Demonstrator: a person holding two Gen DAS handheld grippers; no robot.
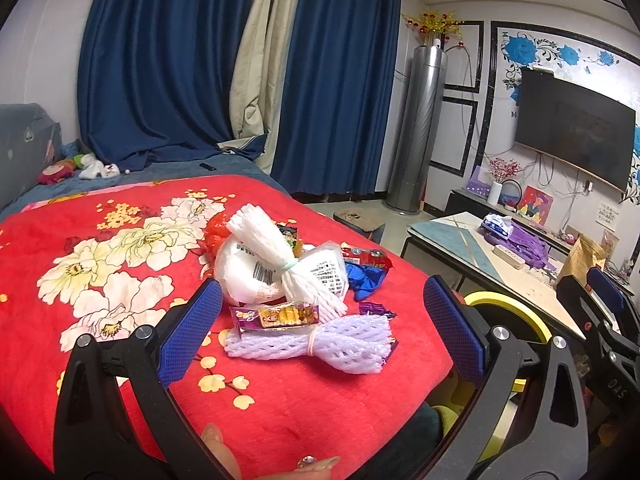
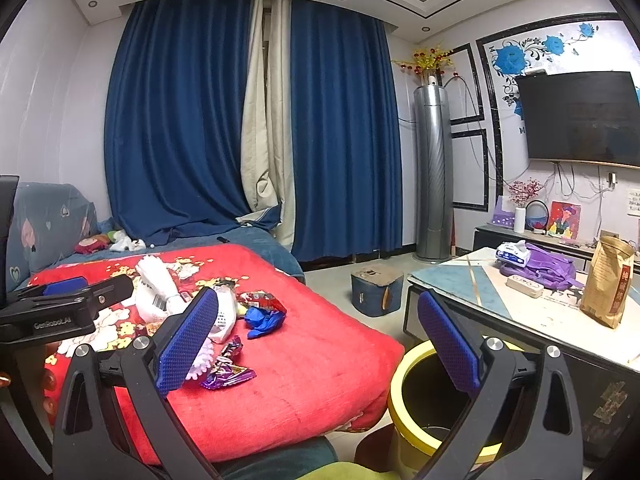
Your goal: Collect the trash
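Observation:
A pile of trash lies on the red floral blanket (image 1: pixel 100 240): a lilac foam net (image 1: pixel 316 344), a white foam net (image 1: pixel 272 252), a white plastic bag (image 1: pixel 320 272), a purple snack wrapper (image 1: pixel 276 316), a red wrapper (image 1: pixel 368 258) and a blue wrapper (image 1: pixel 366 278). My left gripper (image 1: pixel 320 332) is open and empty, its jaws standing either side of the lilac net just above it. My right gripper (image 2: pixel 316 344) is open and empty, between the blanket's edge and a yellow-rimmed bin (image 2: pixel 404 392). A purple wrapper (image 2: pixel 226 376) lies near its left finger.
A low table (image 2: pixel 532 320) stands at the right with a brown paper bag (image 2: pixel 608 280), a purple bag (image 2: pixel 548 264) and a tissue pack (image 2: pixel 514 252). A small blue stool (image 2: pixel 376 288) sits on the floor. Blue curtains, a tower air conditioner and a TV are behind.

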